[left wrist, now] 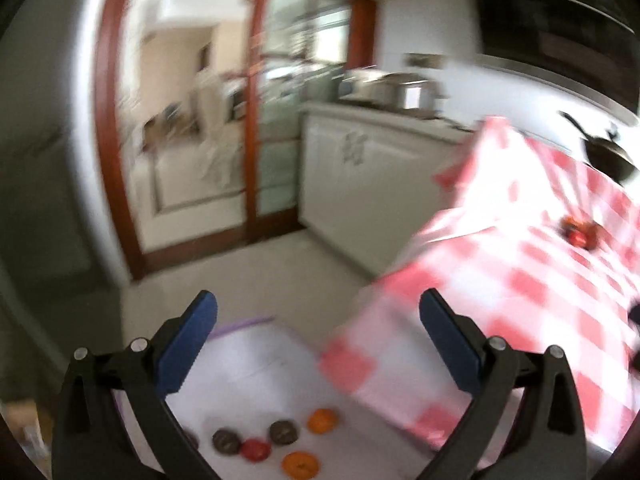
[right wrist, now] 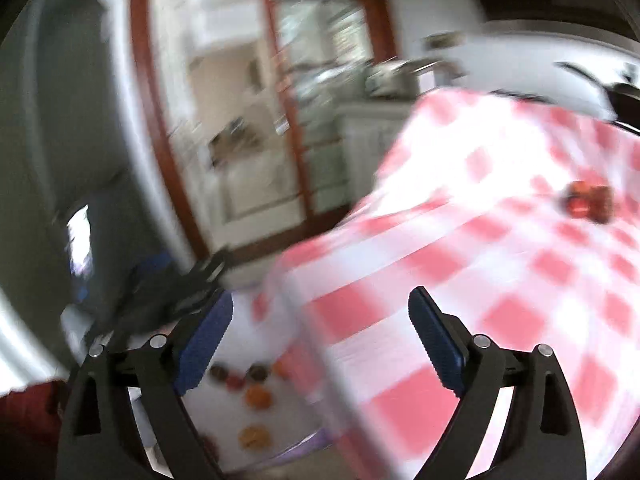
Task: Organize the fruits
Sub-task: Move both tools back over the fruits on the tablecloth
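Both views are blurred by motion. Several small fruits lie on a white surface (left wrist: 260,364) below the table: orange ones (left wrist: 323,420), dark brown ones (left wrist: 285,431) and a red one (left wrist: 255,449); they also show in the right wrist view (right wrist: 258,396). A red fruit cluster (left wrist: 580,232) sits on the red-and-white checked tablecloth (left wrist: 520,280), also in the right wrist view (right wrist: 588,202). My left gripper (left wrist: 318,344) is open and empty above the white surface. My right gripper (right wrist: 320,340) is open and empty at the table's near edge. The left gripper's dark body (right wrist: 168,292) shows blurred at left.
A dark pan (left wrist: 608,156) stands at the table's far right. White kitchen cabinets (left wrist: 360,168) with metal pots (left wrist: 384,88) stand behind. A wood-framed glass door (left wrist: 252,120) is at the back. A dark appliance (left wrist: 560,20) hangs upper right.
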A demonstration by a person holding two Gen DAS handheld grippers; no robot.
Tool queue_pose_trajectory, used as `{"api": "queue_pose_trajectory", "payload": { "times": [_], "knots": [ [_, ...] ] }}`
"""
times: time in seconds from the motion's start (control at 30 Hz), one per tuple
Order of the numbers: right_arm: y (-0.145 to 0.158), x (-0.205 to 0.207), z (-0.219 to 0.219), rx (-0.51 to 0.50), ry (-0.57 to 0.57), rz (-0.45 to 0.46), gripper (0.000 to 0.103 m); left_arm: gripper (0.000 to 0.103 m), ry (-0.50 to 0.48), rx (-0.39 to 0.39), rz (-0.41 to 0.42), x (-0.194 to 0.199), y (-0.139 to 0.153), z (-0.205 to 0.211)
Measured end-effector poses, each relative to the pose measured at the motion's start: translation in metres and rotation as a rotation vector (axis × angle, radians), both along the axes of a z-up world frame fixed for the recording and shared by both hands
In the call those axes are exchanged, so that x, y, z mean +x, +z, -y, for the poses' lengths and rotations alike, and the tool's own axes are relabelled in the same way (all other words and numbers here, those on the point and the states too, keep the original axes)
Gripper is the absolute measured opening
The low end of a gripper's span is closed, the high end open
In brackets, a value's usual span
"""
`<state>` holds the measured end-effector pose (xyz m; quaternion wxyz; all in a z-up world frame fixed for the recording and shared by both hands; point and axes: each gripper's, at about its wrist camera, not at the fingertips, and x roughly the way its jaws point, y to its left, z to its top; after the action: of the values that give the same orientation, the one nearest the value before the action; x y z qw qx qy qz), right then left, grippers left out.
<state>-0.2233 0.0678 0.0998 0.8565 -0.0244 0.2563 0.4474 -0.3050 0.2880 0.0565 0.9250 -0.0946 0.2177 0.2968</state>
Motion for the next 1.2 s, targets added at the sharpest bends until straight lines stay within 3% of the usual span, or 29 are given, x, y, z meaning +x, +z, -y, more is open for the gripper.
{"api": "queue_pose_trajectory", "payload": {
  "times": [0.07, 0.17, 0.33, 0.43, 0.63, 0.77, 0.97, 1.2],
  "knots": [
    [0.009, 0.019, 0.028, 0.038, -0.111, 0.011, 0.087, 0.101, -0.087, 0.017, 0.013, 0.022, 0.016, 0.021],
    [0.011, 0.05, 0.068, 0.035, -0.282, 0.007, 0.087, 0.101, -0.234, -0.023, 0.031, 0.056, 0.033, 0.059],
    [-0.014, 0.104, 0.128, 0.022, -0.529, -0.079, 0.087, 0.101, -0.437, -0.141, -0.036, 0.133, 0.027, 0.114],
    [-0.03, 0.131, 0.161, 0.032, -0.622, -0.16, 0.087, 0.101, -0.51, -0.176, -0.107, 0.197, 0.013, 0.144],
    [-0.032, 0.166, 0.203, 0.062, -0.736, -0.216, 0.087, 0.101, -0.513, -0.339, -0.161, 0.29, -0.01, 0.17],
    [-0.025, 0.194, 0.219, 0.081, -0.789, -0.198, 0.087, 0.101, -0.472, -0.446, -0.154, 0.334, -0.024, 0.176],
    [-0.035, 0.231, 0.242, 0.132, -0.865, -0.239, 0.087, 0.101, -0.433, -0.536, -0.117, 0.371, -0.034, 0.173],
    [-0.058, 0.241, 0.258, 0.149, -0.961, -0.256, 0.087, 0.101, -0.571, -0.539, -0.069, 0.384, -0.03, 0.181]
  ]
}}
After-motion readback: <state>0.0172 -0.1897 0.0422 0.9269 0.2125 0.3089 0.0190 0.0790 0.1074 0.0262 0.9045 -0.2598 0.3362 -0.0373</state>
